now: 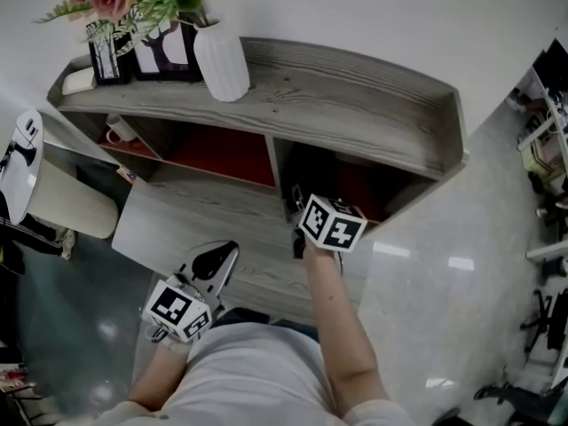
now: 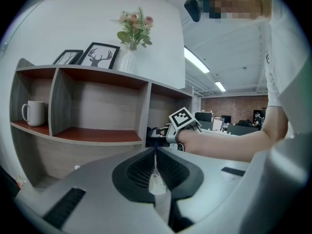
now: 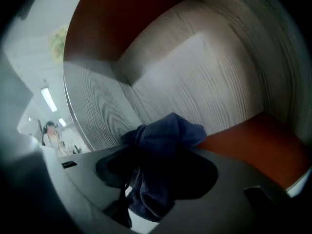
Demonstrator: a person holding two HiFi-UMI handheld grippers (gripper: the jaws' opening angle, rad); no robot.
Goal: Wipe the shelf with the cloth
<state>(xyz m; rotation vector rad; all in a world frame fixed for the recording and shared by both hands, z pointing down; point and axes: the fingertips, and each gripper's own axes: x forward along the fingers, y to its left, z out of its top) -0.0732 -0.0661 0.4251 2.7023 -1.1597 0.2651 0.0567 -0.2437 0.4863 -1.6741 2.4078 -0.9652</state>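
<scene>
Evidently for wiping, we held the right gripper (image 2: 153, 136) inside a compartment of the shelf (image 1: 355, 87), fingers pinching the cloth (image 3: 165, 135); the left gripper (image 2: 156, 155) idled, fingers pressed together, empty.

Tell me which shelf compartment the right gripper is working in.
The right-hand compartment: the right gripper reaches into it with the cloth between its jaws. The middle compartment is empty; the left compartment holds a mug.
</scene>
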